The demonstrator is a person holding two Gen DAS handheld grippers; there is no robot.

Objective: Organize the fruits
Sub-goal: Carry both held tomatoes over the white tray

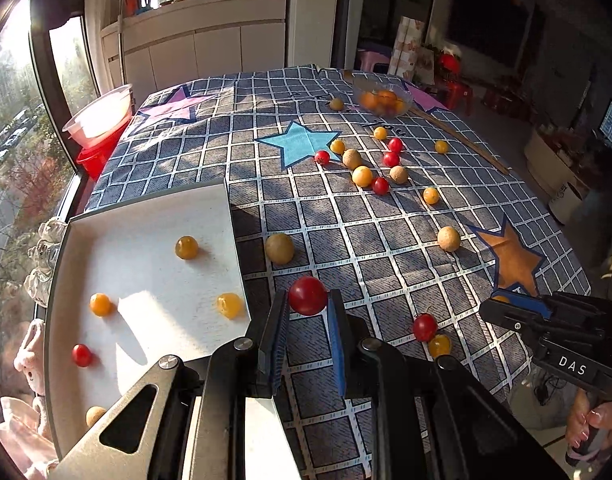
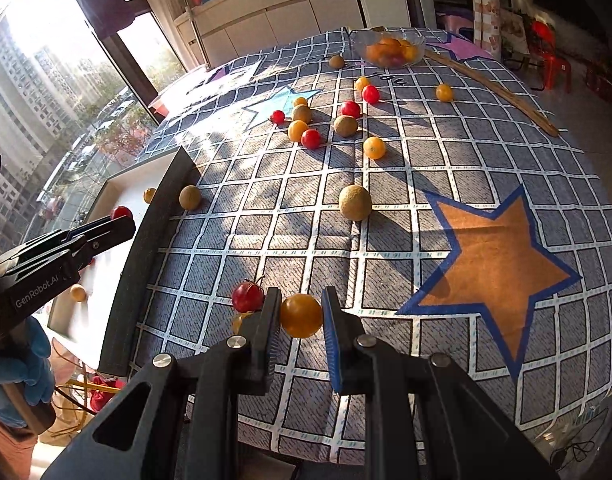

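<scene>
My left gripper [image 1: 307, 306] is shut on a red cherry tomato [image 1: 307, 295], held just right of the white tray [image 1: 145, 208]. The tray holds yellow tomatoes [image 1: 186, 247], a red tomato [image 1: 81, 355] and a brown longan [image 1: 94, 415]. My right gripper [image 2: 301, 312] is shut on a yellow tomato [image 2: 301, 315] above the checked cloth; it also shows in the left wrist view [image 1: 518, 304]. A red tomato [image 2: 247, 297] and a yellow one [image 2: 239, 321] lie just left of it. In the right wrist view the left gripper [image 2: 121, 220] holds its red tomato [image 2: 121, 212] by the tray [image 2: 153, 220].
Several red tomatoes [image 1: 391, 159], yellow tomatoes [image 1: 362, 176] and longans [image 1: 448, 238] lie scattered on the cloth. A glass bowl of oranges [image 1: 382, 98] stands at the far edge, a wooden stick [image 1: 462, 138] beside it. A longan [image 1: 279, 248] sits by the tray's right wall.
</scene>
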